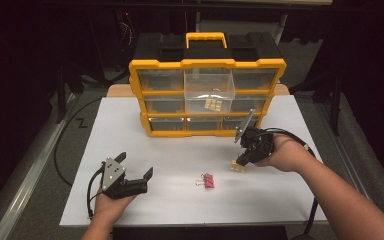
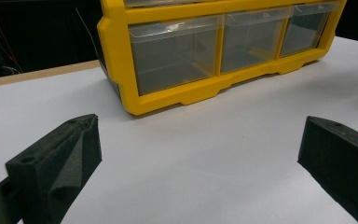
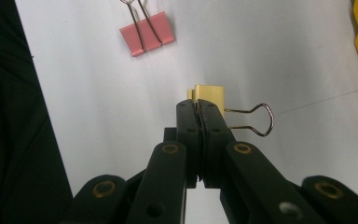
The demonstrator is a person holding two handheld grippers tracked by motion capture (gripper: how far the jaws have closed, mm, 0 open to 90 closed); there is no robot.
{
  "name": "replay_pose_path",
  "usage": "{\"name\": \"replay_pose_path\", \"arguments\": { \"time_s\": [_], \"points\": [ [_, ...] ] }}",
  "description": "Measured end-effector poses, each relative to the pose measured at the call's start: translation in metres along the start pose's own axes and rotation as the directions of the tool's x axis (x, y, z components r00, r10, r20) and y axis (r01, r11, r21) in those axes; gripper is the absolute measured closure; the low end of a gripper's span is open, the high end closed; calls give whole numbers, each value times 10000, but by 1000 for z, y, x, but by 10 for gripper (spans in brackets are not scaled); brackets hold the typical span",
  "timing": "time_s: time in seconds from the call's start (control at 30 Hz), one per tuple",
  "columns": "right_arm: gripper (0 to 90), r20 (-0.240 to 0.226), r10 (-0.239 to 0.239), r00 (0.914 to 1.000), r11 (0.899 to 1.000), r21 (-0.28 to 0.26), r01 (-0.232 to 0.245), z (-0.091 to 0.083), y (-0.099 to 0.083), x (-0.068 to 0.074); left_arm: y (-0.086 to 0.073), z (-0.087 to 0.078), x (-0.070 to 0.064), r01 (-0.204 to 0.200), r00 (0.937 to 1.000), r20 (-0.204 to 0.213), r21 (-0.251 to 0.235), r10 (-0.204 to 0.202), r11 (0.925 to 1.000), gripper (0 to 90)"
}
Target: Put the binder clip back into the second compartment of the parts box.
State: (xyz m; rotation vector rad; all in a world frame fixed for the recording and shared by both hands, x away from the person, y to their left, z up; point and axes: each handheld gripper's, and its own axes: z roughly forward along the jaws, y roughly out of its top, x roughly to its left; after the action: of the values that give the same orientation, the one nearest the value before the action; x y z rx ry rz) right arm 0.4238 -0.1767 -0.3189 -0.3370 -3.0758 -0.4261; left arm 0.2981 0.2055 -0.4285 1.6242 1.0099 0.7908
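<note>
Your white rectangular table top (image 1: 180,150) carries the yellow-and-black plastic drawer cabinet (image 1: 207,95) at its far middle, with one clear plastic drawer (image 1: 209,90) pulled out toward you and a few gold clips lying in it. In front of the cabinet the surface is bare and smooth across to the near edge, so you have open room on both sides; the right edge runs just beyond your right hand (image 1: 285,152). Your left gripper (image 1: 135,167) rests low at the near left, its black foam-padded jaws spread wide with nothing between them — well apart from both clips. Your right gripper (image 3: 199,109) has its jaws pressed together on the small gold metal binder clip (image 3: 208,95), gripping its folded body at the very tips, the wire loop handles sticking out sideways to the jaws' right. The clip sits at or just above the table, right of centre. The small pink metal binder clip (image 1: 208,180) lies flat on the table between your two grippers — near the front edge.
</note>
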Motion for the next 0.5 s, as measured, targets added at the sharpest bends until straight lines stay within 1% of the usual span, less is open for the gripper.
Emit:
{"name": "replay_pose_path", "arguments": {
  "time_s": [0.1, 0.13, 0.23, 0.33, 0.5],
  "points": [
    [900, -51, -5, 10000, 10000, -9, 5, -6, 0, 1, 0, 0, 0, -9, 10000, -10, 10, 9, 10000, 2],
    [900, -64, -109, 9999, 9999, -54, 109, -7, 0, 1, 0, 0, 0, -4, 10000, -13, 16, 4, 10000, 2],
    [900, -117, -206, 9997, 9997, -123, 204, -13, 0, 2, 0, 0, 0, -11, 10000, -16, 17, 11, 10000, 2],
    [900, -170, -153, 9997, 9998, -87, 152, -18, 1, 2, 0, 0, 0, -17, 10000, -17, 28, 17, 10000, 2],
    [900, -177, -203, 9996, 9998, -43, 202, -27, 3, 2, 0, 0, 0, -5, 10000, -21, 17, 5, 10000, 2]
  ]
}}
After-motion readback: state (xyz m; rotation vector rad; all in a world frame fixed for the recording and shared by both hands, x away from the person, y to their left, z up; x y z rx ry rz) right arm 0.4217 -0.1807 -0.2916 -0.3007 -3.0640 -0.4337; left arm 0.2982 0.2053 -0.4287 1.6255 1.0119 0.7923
